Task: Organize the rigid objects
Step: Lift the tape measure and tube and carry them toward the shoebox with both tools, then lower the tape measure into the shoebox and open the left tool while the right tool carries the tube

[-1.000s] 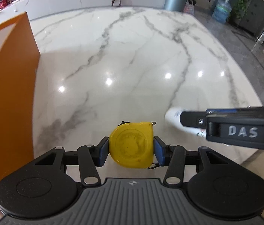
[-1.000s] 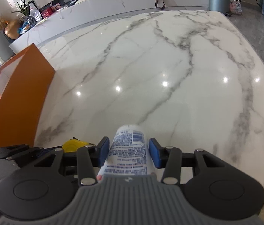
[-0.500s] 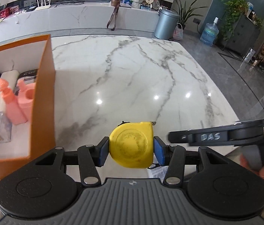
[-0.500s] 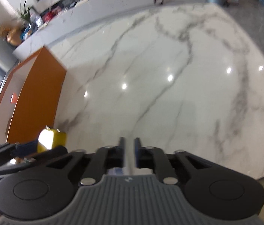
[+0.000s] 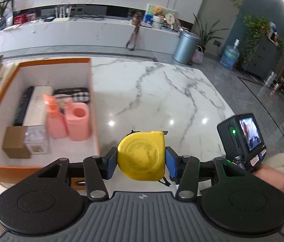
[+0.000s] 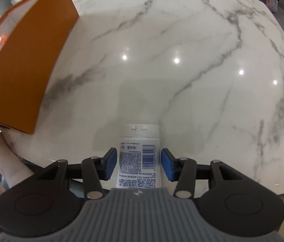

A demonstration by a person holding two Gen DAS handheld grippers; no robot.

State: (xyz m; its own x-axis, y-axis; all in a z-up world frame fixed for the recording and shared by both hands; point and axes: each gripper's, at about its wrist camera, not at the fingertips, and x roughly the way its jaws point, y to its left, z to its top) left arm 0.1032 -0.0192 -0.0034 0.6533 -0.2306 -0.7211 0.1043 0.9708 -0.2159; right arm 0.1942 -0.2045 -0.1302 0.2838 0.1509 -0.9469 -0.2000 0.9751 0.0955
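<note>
The left tongs [image 5: 141, 161] are clamping a yellow tape measure [image 5: 141, 155], both blue pads pressing on its flanks, and holding it above the marble tabletop [image 5: 162, 92] just beside the near right corner of the orange box [image 5: 91, 100]. The box is sitting at ten o'clock from the tape measure, with its white inside open to view. In it two pink bottles [image 5: 67, 119] are standing side by side against the right wall, with a small clear-and-brown carton [image 5: 26, 141] at their eight o'clock and a long pale box [image 5: 39, 104] lying behind them.

The right tongs [image 6: 138, 164] have just been opening: a white tube [image 6: 139, 161] with blue print and a barcode is lying between the pads, cap pointing to twelve o'clock, with a gap showing on each side. The tube is resting near the tabletop's front edge, and the orange box is standing at ten o'clock from it.
</note>
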